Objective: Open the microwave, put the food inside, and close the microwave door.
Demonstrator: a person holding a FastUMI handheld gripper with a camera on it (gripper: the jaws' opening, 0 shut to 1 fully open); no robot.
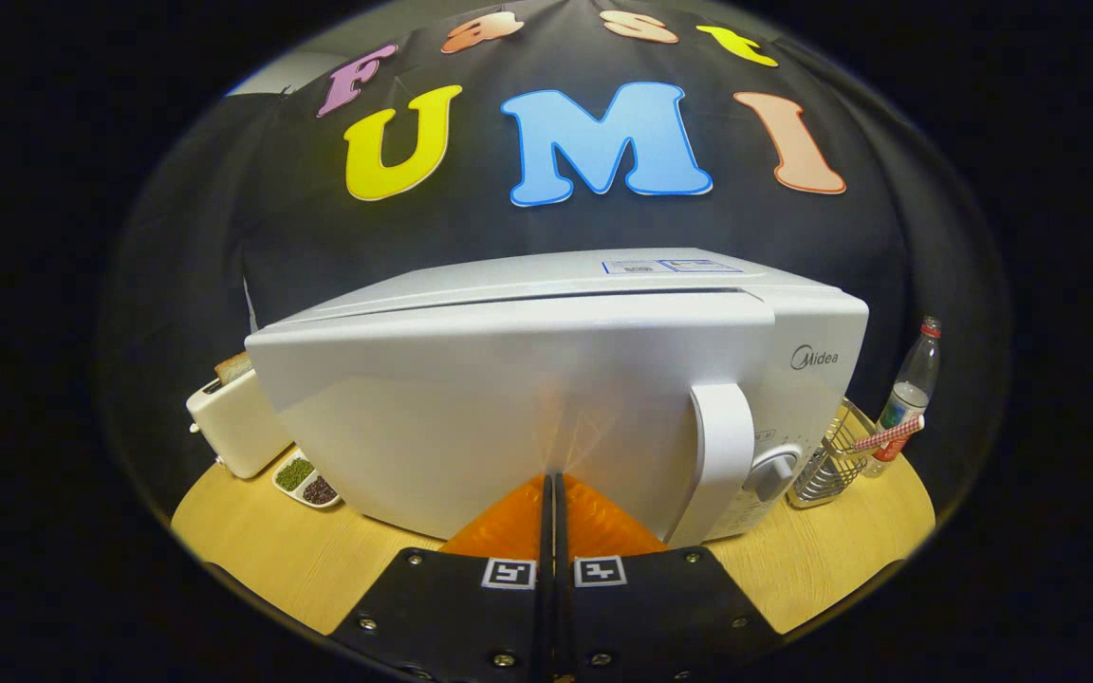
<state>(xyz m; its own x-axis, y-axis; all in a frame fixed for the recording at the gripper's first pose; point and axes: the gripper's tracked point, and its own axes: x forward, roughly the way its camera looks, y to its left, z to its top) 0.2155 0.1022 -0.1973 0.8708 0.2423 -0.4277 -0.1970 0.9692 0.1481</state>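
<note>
Fingers: my gripper [551,479] is pressed together with nothing between the tips, which sit right against the microwave door [509,417].
Door: nearly closed against the microwave [812,332], a thin gap still showing along its top edge.
Food: I cannot see it; I judge it is inside the microwave.
Handle: on the door, right of my tips [725,455].
Risk: pushing off-centre may slide the microwave toward the toaster [235,422] to its left.
Risk: a weak push may leave the latch unclicked.

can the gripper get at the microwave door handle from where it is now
Probably yes. The gripper has its fingers together, tips against or right at the microwave door, and the handle stands just beside them on the same door face with nothing between. The fingers would need to open first.
</note>
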